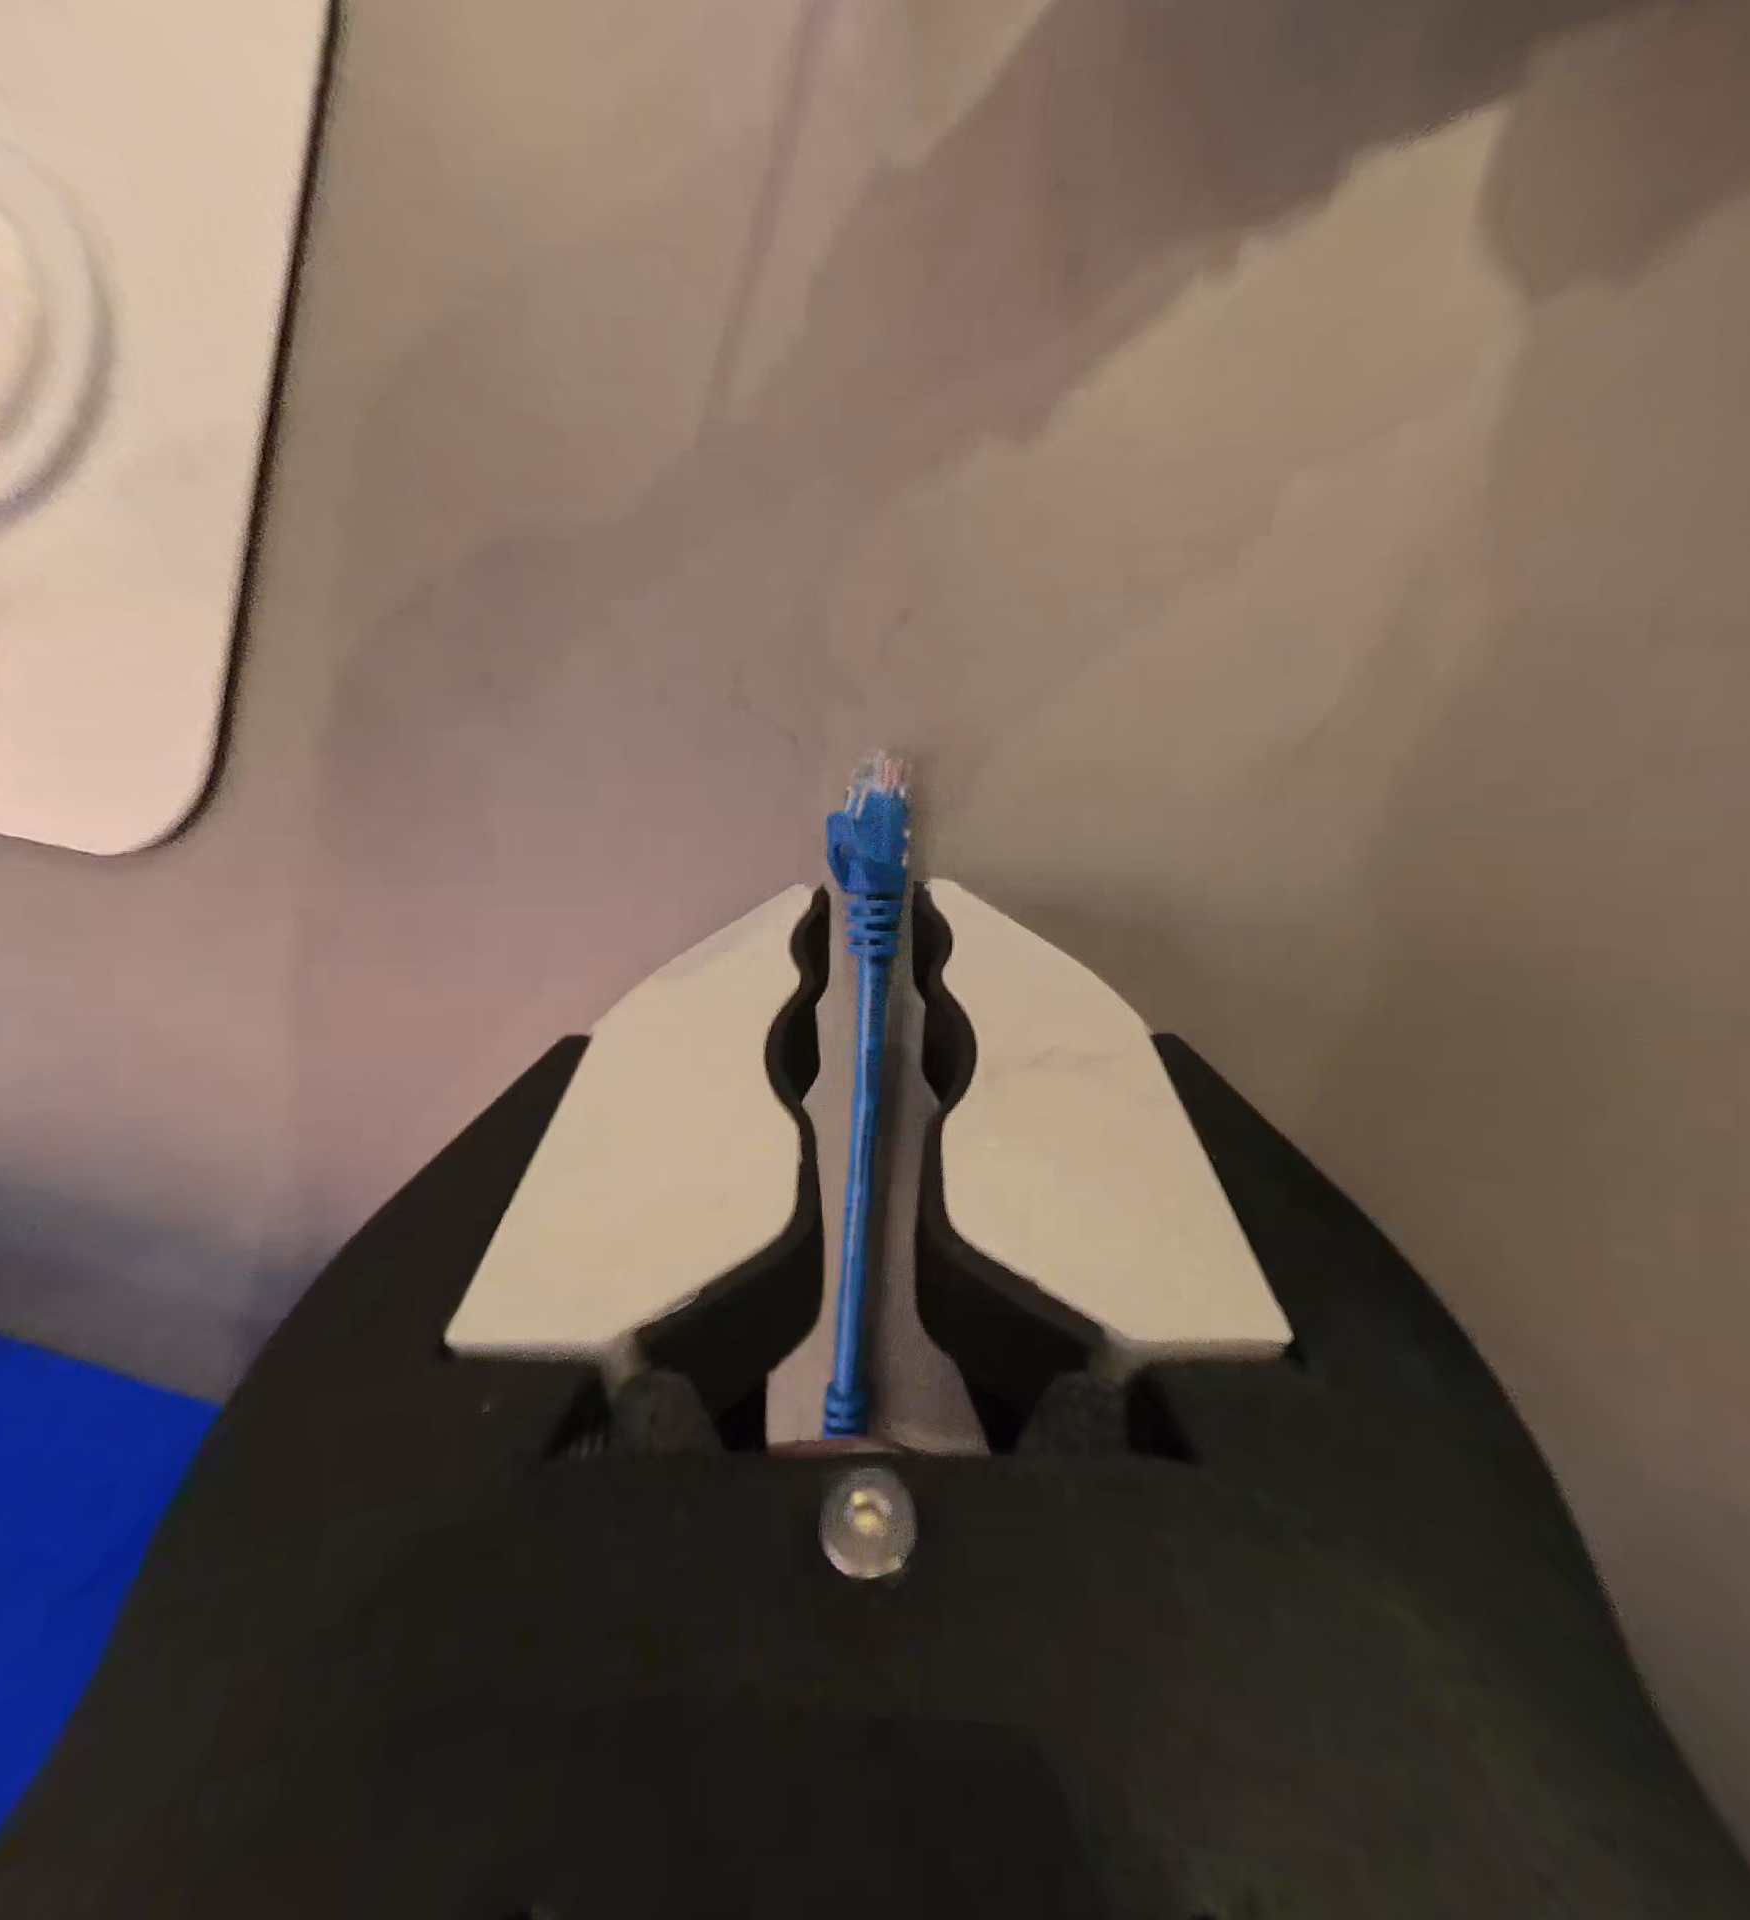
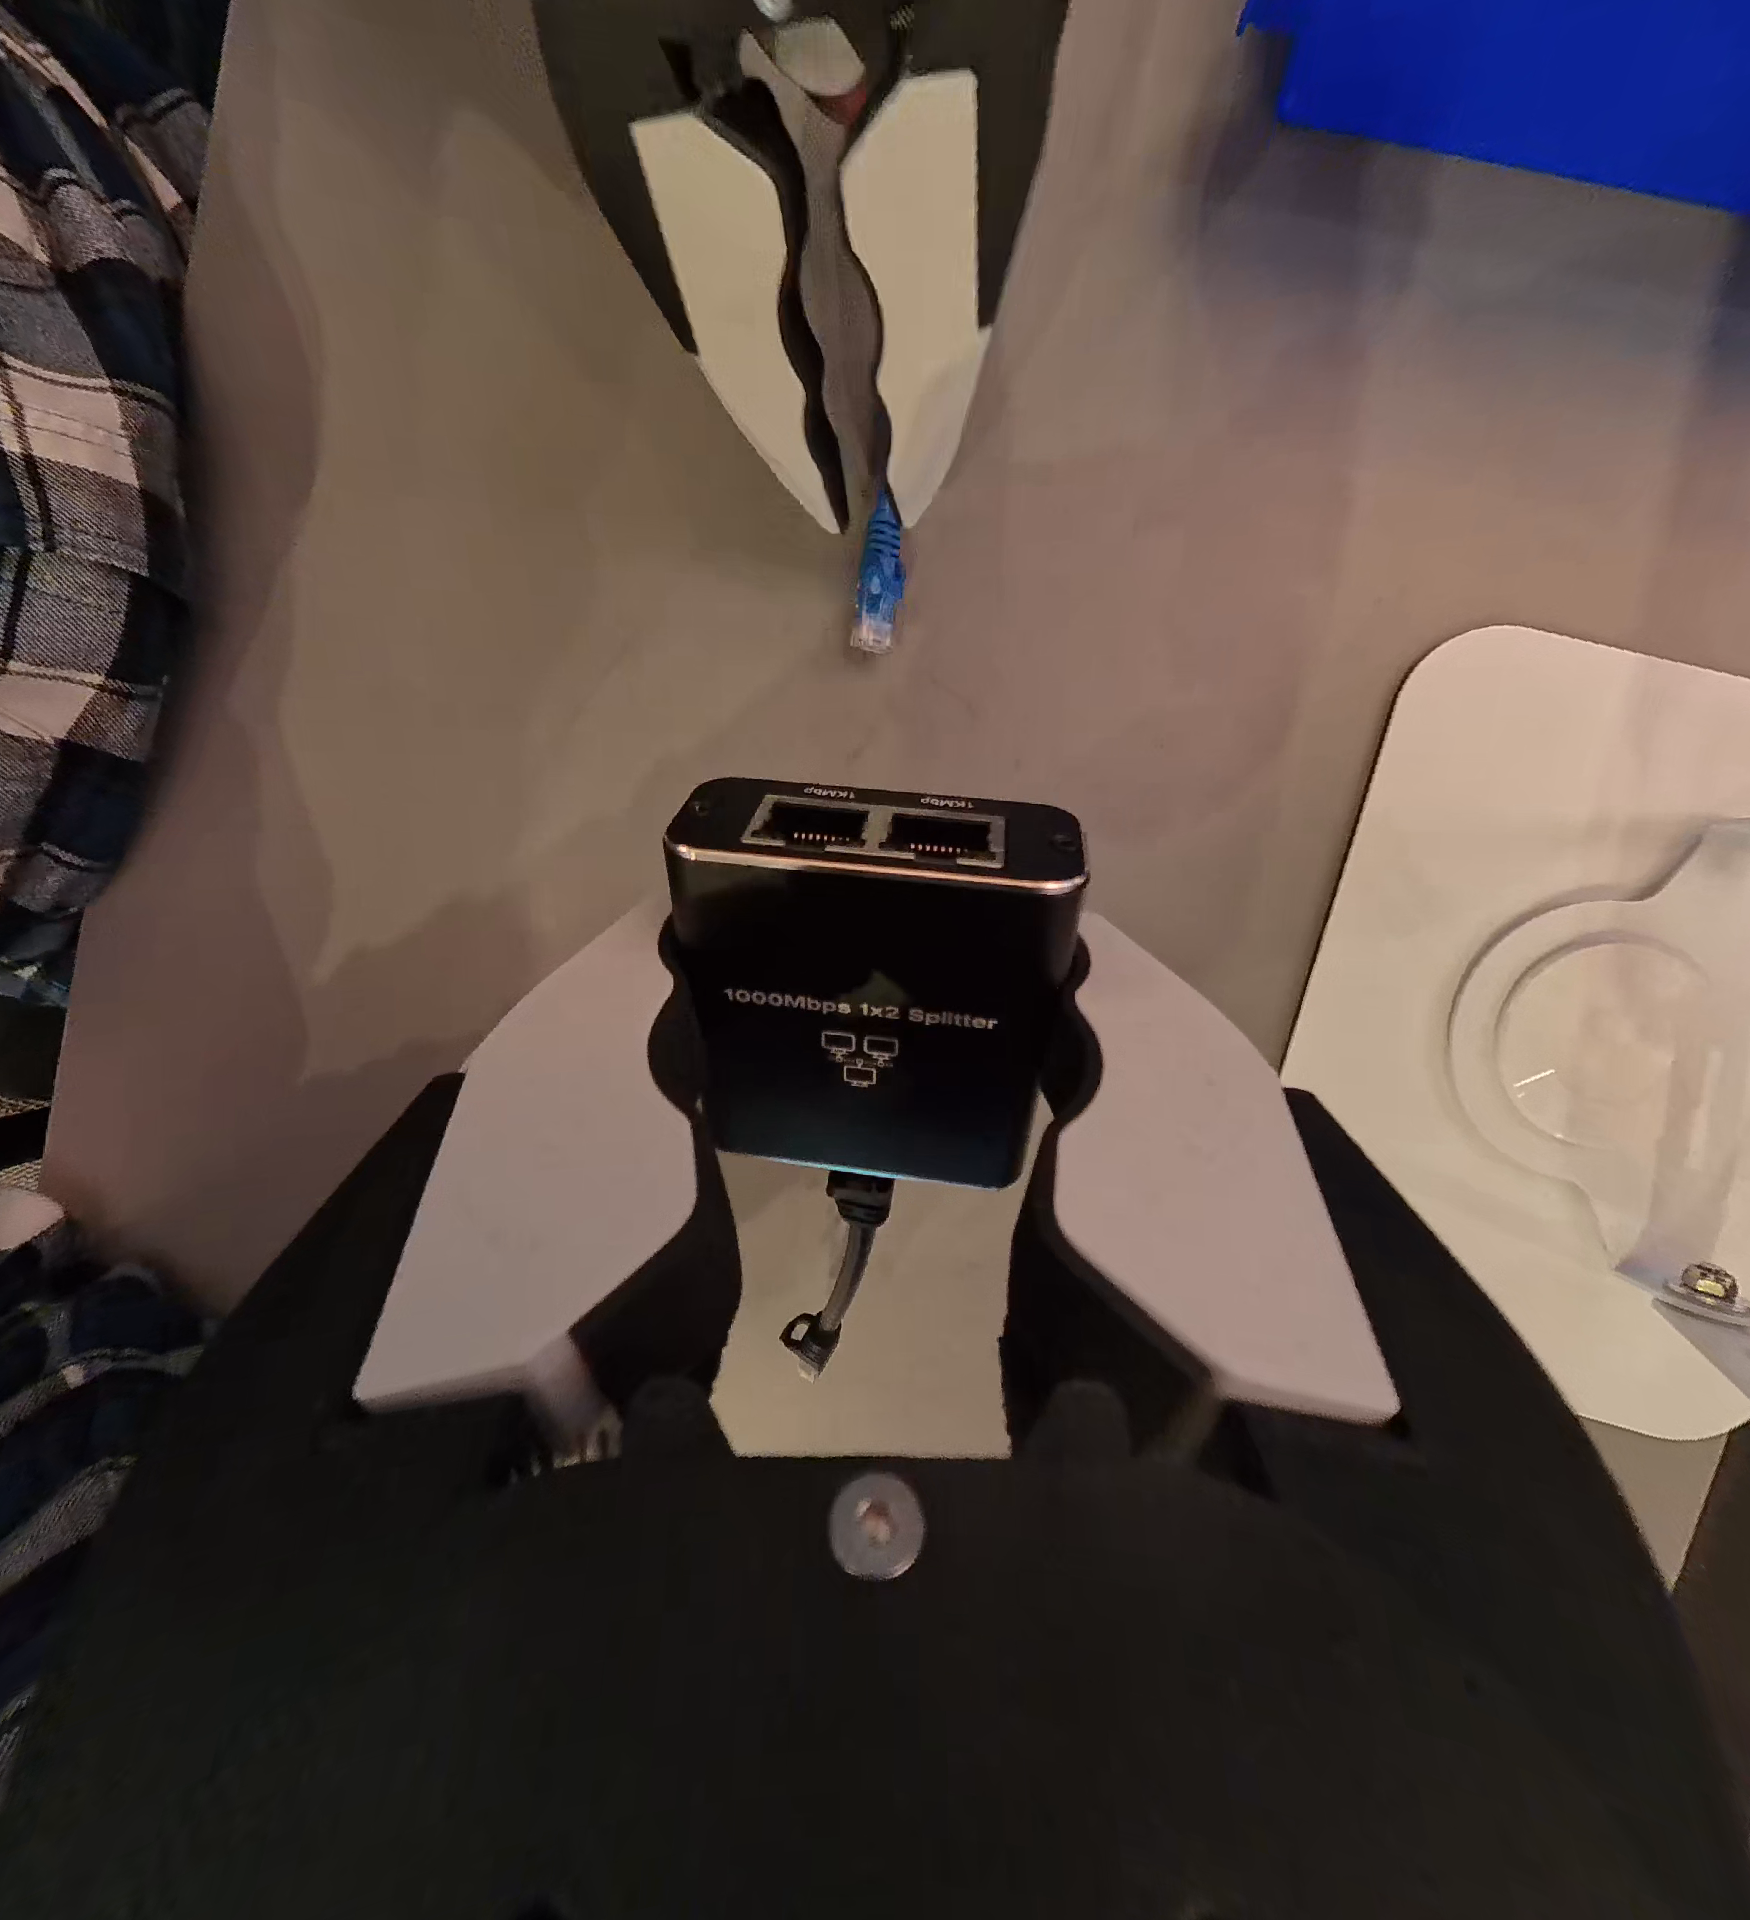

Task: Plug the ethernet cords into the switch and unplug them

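My right gripper (image 2: 873,935) is shut on a black two-port switch (image 2: 876,1029) and grips its sides. Its two ports (image 2: 814,836) are empty and face away from me. A short grey cable with a black plug (image 2: 829,1309) hangs from its rear. My left gripper (image 1: 873,894) is shut on a blue ethernet cord (image 1: 866,1143). The cord's clear plug (image 1: 879,800) sticks out past the fingertips. In the right wrist view the left gripper (image 2: 876,514) comes from the top. Its plug (image 2: 876,603) points at the switch, a short gap from the ports.
A grey table (image 2: 435,623) lies below. A white plate with a clear fixture (image 2: 1473,883) sits right of the switch and shows in the left wrist view (image 1: 71,416). A blue bin (image 2: 1577,94) is at the far right. A person's plaid sleeve (image 2: 19,520) is at the left.
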A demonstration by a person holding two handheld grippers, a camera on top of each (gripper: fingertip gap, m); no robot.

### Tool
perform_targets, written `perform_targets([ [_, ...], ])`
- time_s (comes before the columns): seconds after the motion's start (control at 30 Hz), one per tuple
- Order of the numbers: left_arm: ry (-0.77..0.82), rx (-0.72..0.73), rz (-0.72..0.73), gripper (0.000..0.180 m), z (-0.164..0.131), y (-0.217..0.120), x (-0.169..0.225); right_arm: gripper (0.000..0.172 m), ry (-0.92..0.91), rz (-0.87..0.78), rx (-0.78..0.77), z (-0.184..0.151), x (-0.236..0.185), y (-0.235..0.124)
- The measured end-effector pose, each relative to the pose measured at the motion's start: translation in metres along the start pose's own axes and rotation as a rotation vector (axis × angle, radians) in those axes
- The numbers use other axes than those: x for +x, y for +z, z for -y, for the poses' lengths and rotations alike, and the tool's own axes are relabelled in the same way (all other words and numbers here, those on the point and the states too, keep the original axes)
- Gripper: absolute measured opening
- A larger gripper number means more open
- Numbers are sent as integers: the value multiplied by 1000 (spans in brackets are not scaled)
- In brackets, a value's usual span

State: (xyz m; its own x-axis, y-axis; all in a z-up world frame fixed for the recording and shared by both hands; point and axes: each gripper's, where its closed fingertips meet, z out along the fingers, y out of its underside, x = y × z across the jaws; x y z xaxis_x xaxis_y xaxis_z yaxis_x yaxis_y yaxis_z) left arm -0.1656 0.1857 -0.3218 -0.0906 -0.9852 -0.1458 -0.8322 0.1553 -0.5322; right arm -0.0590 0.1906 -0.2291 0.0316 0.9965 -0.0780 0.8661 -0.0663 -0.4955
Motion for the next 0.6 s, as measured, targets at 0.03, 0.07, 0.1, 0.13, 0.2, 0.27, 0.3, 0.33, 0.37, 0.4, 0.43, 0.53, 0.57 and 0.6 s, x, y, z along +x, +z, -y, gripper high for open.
perform_targets([
  [0.03, 32, 6, 24, 15, 1, -2, 2, 65, 1, 1, 1, 0, 0, 0],
  [0.07, 57, -10, 47, 17, -2, -1, 4, 65, 1, 3, 2, 0, 0, 0],
  [0.1, 87, -24, 82, 18, -4, 1, 5, 65, 1, 4, 3, 0, 0, 0],
  [0.13, 130, -23, 120, 17, -4, 4, 6, 65, 1, 4, 3, 0, 1, 0],
  [0.2, 194, -38, 160, 18, -6, 10, 8, 65, 0, 8, 0, 0, 0, 1],
  [0.27, 223, -52, 213, 19, -6, 13, 3, 65, -1, 6, -2, 1, -1, 1],
  [0.3, 223, -52, 213, 18, -6, 16, 3, 65, -2, 6, -2, 1, -1, 1],
  [0.33, 228, -62, 223, 18, -8, 18, 1, 64, -4, 6, 0, 2, -2, 1],
  [0.37, 237, -78, 239, 18, -10, 20, -1, 64, -5, 5, 0, 2, -2, 1],
  [0.4, 246, -70, 242, 14, -9, 21, -1, 64, -7, 4, 1, 2, -2, 0],
  [0.43, 246, -66, 240, 13, -9, 22, -1, 64, -8, 4, 3, 2, -3, 0],
  [0.53, 258, -69, 254, 10, -9, 23, -4, 65, -9, 3, 8, 3, -3, -3],
  [0.57, 257, -69, 253, 10, -8, 24, -5, 65, -9, 2, 10, 3, -3, -3],
  [0.6, 254, -71, 254, 10, -8, 24, -7, 65, -9, 1, 11, 2, -3, -4],
])
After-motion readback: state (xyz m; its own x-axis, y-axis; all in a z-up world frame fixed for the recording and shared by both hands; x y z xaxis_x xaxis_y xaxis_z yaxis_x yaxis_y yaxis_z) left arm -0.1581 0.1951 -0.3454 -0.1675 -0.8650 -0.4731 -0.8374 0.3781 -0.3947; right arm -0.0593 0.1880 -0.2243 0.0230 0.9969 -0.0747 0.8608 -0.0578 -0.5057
